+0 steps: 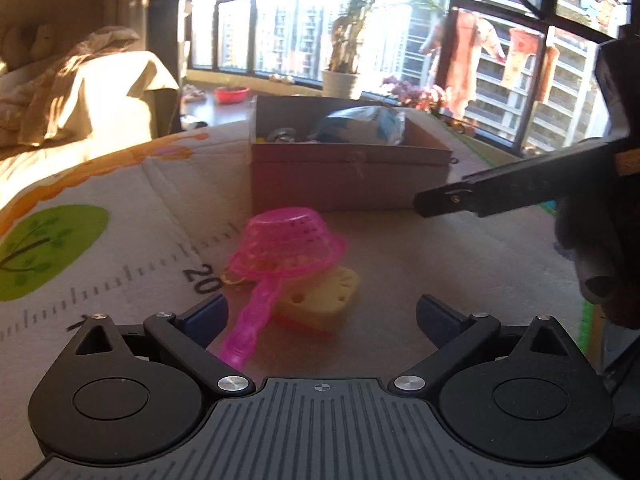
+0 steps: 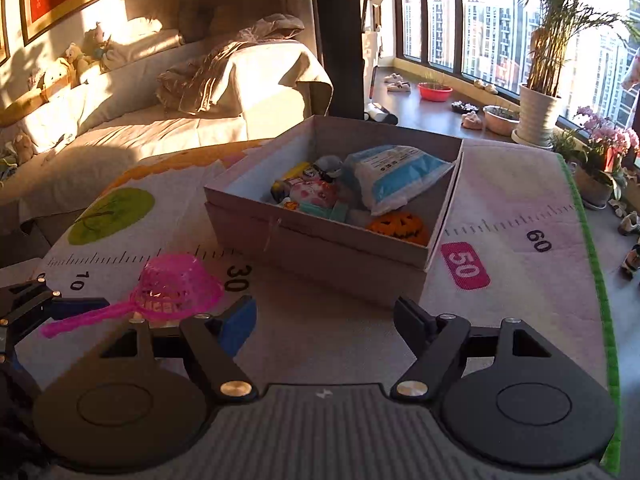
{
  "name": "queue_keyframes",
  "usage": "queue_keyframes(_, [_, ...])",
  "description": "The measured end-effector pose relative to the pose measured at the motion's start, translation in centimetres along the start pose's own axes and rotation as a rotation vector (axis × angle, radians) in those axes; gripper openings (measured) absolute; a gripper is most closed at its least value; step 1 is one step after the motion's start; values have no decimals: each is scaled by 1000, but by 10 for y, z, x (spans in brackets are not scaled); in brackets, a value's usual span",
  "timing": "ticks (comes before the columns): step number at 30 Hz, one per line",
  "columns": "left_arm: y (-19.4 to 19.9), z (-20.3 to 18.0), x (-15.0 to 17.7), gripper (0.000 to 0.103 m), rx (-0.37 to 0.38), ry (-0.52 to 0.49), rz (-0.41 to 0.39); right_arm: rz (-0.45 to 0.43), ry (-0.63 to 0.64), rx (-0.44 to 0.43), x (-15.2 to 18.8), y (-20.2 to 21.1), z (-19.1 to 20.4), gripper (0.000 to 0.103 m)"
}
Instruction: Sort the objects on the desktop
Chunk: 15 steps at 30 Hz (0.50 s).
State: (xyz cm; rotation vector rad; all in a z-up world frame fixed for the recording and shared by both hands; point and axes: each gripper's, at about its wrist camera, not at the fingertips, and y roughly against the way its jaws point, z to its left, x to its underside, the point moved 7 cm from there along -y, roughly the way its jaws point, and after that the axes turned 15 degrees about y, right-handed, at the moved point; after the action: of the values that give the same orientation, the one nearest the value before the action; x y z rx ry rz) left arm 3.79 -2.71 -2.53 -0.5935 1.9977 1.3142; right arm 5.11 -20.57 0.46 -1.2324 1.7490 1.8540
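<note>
Low sun floods a living room where a printed ruler mat (image 2: 520, 208) carries a grey box (image 2: 320, 252) already part-filled with toys. A pink toy strainer (image 1: 288, 240) lies bowl-down over a yellow block (image 1: 320, 300), handle running back toward the left gripper (image 1: 320, 312), whose fingers stand wide and empty just short of it. The right gripper (image 2: 324, 316), also wide and empty, faces the box; the left looks nearer.

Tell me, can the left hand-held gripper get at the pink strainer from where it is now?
Probably yes. The left hand-held gripper is open, with the pink strainer just ahead and its handle lying toward the fingers. Nothing blocks it; it rests on a yellow toy.
</note>
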Motion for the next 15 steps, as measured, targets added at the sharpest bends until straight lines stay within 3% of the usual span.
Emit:
queue_keyframes(4, [-3,26,-2,103,-97,73,22,15,14,-51,5,-6,19,77])
queue_keyframes(15, [13,63,-5,103,-196,116,-8,12,67,-151,5,-8,62,76])
